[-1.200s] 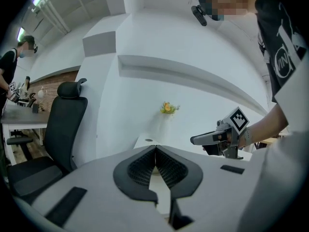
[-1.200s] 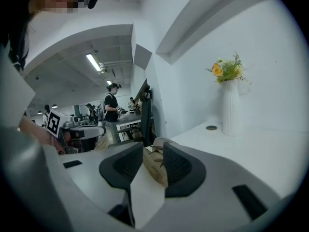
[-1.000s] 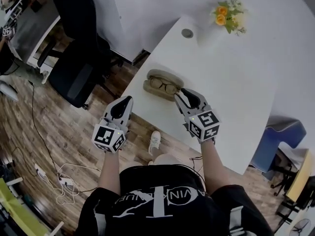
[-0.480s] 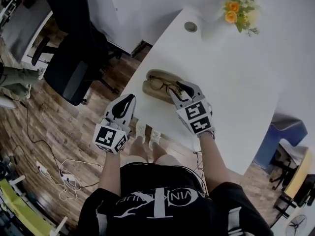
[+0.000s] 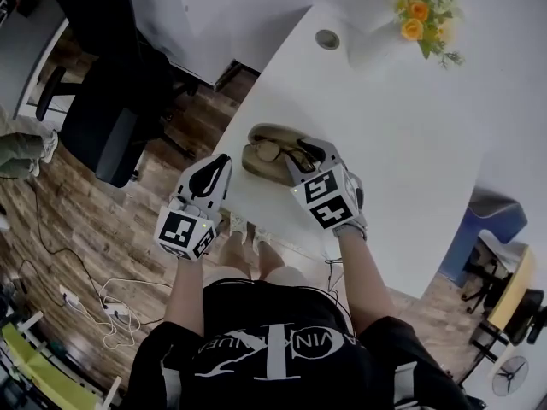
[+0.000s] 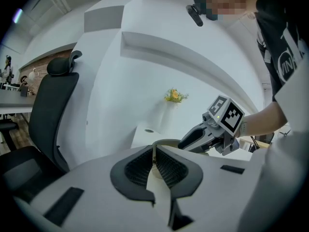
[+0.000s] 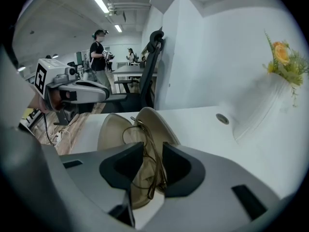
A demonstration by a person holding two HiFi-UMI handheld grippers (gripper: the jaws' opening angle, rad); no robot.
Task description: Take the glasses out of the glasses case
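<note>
Right fingers [image 7: 177,166]: a narrow gap, straddling the thin wire frame of the glasses [image 7: 136,133] at lower centre of the right gripper view; they do not look clamped yet.
Left fingers [image 6: 170,167]: tips pressed together, holding nothing.
Right gripper [image 5: 312,154]: over the glasses case [image 5: 256,167] at centre of the head view.
Left gripper [image 5: 214,171]: lower left of the case, just off the desk [image 5: 402,126] edge.
Glasses: lying in the open case, near the desk's left edge.
Step in hand: probably closing on the frame.
Doing it well: close gently on the wire, not a lens. Lift straight up, clear of the raised lid. The case looks light and may follow, so the 2nd gripper could steady its rim.
</note>
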